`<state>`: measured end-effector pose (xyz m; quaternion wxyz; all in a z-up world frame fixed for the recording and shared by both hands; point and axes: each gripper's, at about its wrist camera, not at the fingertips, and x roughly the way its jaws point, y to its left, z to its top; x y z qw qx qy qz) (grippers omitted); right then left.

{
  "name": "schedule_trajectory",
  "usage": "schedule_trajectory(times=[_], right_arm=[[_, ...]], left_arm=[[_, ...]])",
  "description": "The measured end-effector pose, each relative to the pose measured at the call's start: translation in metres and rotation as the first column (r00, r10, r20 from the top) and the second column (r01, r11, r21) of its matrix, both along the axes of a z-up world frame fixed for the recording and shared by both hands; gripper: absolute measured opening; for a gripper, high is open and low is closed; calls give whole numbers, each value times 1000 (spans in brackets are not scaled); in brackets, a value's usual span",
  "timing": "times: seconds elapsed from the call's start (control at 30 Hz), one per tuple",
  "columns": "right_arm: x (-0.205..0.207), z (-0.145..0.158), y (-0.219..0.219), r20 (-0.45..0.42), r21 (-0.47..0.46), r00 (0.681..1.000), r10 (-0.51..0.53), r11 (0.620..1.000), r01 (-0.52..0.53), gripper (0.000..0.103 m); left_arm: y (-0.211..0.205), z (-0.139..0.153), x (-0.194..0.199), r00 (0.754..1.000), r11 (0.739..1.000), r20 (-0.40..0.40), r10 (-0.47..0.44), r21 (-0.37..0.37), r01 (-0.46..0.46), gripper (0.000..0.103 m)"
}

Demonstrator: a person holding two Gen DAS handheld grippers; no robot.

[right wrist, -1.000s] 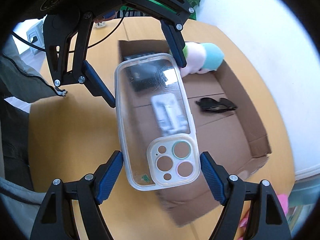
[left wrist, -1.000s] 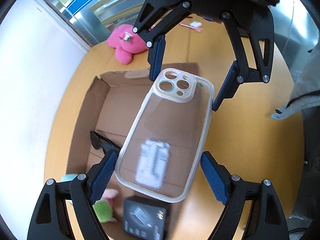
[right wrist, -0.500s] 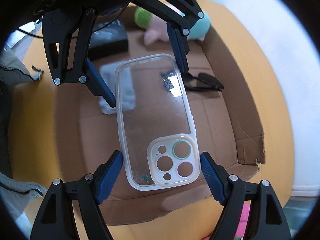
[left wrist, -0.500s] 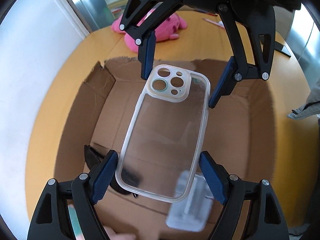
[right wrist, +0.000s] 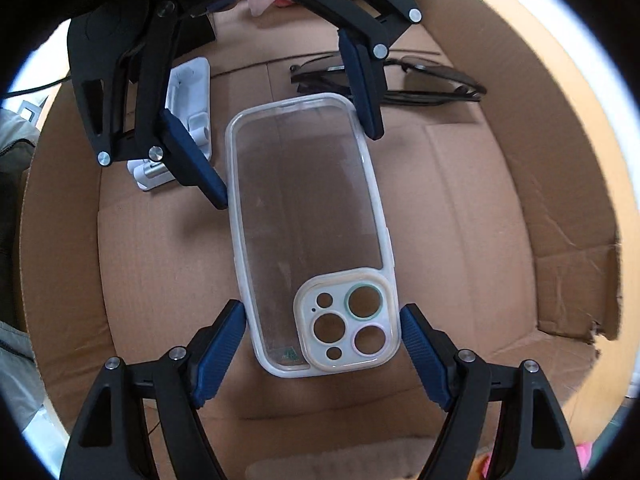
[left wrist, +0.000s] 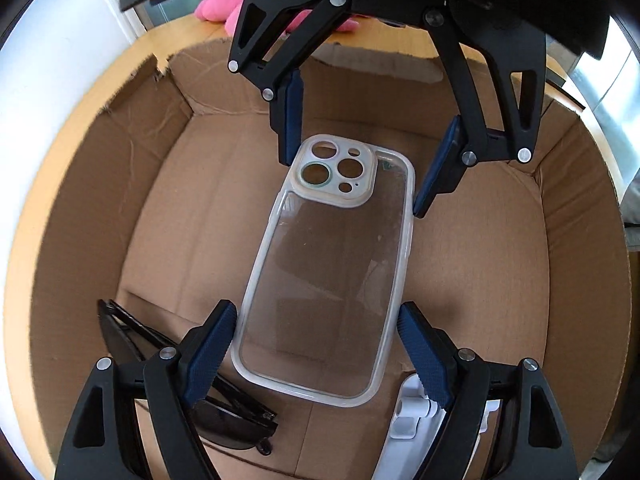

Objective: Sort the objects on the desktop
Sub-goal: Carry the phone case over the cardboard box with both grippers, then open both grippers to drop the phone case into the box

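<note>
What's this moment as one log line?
left gripper: gripping phone case | right gripper: gripping phone case | position: inside cardboard box | nearby: sunglasses

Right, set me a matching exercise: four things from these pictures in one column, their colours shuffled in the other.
Things:
1. phone case
2. sunglasses
3. stand
4. plush toy

Colours:
a. pink
b. white
c. clear
d. black

Pairs: 1-c, 2-d, 3-b, 4-a
</note>
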<state>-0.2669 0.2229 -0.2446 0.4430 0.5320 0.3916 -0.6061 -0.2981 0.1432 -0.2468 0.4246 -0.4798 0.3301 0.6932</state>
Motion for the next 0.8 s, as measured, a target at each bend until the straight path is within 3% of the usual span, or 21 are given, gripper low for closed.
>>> schedule_trajectory(times=[0.33, 0.5, 0.63, 0.8], right_arm=[[0, -10, 4, 28, -2, 999, 23, 1000, -23, 79], [9, -12, 2, -34, 23, 998, 54, 998, -54, 81], [18, 3, 2, -111, 10, 993, 35, 999, -34, 81], [33, 56, 15, -181, -117, 968, -175, 981, 156, 81]], left_arm=[[6, -12, -8, 999, 1000, 49, 11, 27, -12, 86], [9, -6, -6, 999, 999, 32, 32, 35, -33, 86], [2, 19, -5, 998, 995, 22, 66, 70, -67, 94], [-26, 86, 12, 977, 971, -72, 201, 148, -189, 95]])
